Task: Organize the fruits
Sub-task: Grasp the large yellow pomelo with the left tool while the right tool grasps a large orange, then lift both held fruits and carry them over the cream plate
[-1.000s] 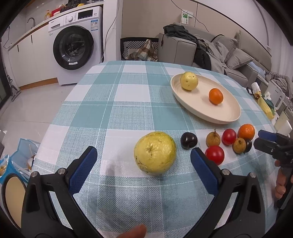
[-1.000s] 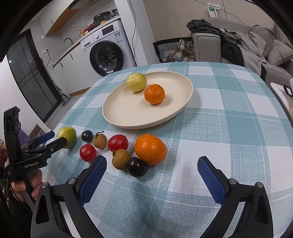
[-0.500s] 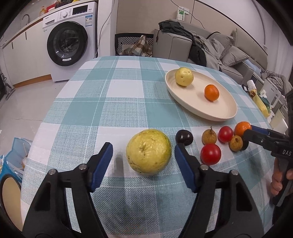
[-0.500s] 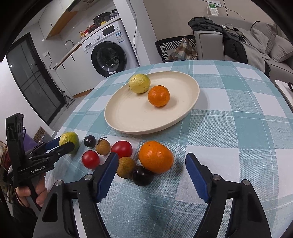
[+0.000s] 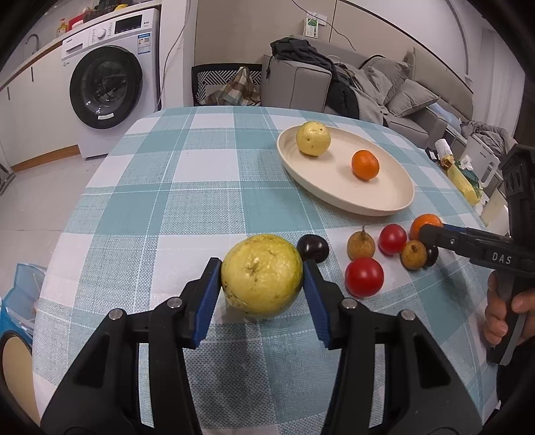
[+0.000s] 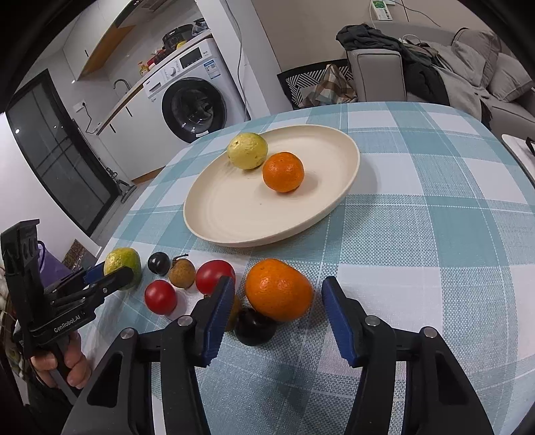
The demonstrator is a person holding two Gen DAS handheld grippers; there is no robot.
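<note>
From my remote seat I see a white washing machine (image 5: 110, 72) with a dark round door against the far wall, under a counter that carries bottles and a dark pot (image 6: 175, 36). A black door (image 6: 57, 160) stands to its left. Past the table, a chair (image 5: 227, 85) draped with a plaid cloth sits beside a grey sofa (image 5: 394, 93) heaped with dark clothes and cushions. A white socket (image 5: 311, 26) with trailing wires hangs on the wall above.
</note>
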